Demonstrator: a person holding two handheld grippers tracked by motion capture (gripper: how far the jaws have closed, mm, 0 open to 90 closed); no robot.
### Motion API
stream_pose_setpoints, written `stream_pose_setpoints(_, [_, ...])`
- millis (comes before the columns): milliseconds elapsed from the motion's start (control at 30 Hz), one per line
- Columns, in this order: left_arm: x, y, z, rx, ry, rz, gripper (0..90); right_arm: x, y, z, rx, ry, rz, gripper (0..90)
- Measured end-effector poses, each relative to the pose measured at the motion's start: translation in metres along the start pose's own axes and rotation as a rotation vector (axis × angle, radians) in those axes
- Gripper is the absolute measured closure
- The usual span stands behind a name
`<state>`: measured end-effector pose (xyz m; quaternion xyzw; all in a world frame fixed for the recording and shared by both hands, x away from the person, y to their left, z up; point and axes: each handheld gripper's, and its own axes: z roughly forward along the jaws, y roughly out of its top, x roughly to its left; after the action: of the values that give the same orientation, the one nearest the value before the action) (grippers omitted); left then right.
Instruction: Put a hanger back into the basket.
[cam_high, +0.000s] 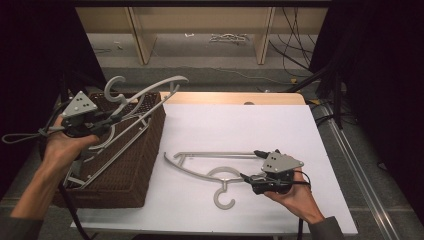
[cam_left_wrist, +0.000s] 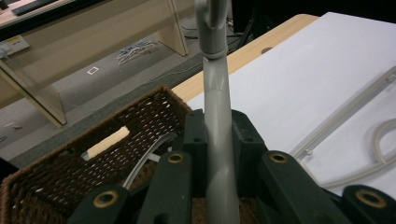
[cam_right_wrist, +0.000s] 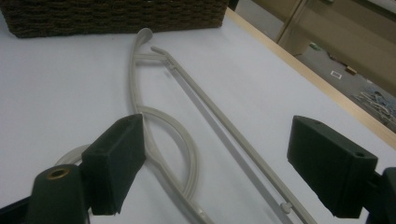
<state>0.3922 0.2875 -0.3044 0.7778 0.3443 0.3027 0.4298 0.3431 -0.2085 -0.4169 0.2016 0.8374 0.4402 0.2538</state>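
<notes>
**One hanger lifted from the basket, one laid flat on the tabletop**

My left claw (cam_high: 111, 120) is clamped on a pale grey plastic clothes hanger (cam_high: 150, 92), gripping it by the neck just below the hook. In the left gripper view the neck (cam_left_wrist: 218, 135) runs straight up between my two black jaws, which press on it from both sides. I hold it there because the neck is the narrowest, stiffest part, so the long arms swing clear of the dark brown woven wicker basket (cam_high: 131, 170) beneath. The hanger hangs tilted above the basket's near corner, its hook pointing up and away. More grey hangers (cam_high: 107, 160) lie inside the basket.

My right claw (cam_high: 255, 165) stands wide apart, pressing on nothing. A second grey plastic hanger (cam_high: 210, 162) lies flat on the white tabletop (cam_high: 235, 125), its hook towards me; one end sits between my parted jaws, untouched. I judge it has been set down there so the next one can join it.
</notes>
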Motion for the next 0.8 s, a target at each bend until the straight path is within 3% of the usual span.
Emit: stream_pose_setpoints(800, [0.044,-0.043,-0.007,0.007,0.061,-0.037,79.3,0.009,-0.010,-0.004,-0.005,0.004,0.003,21.8])
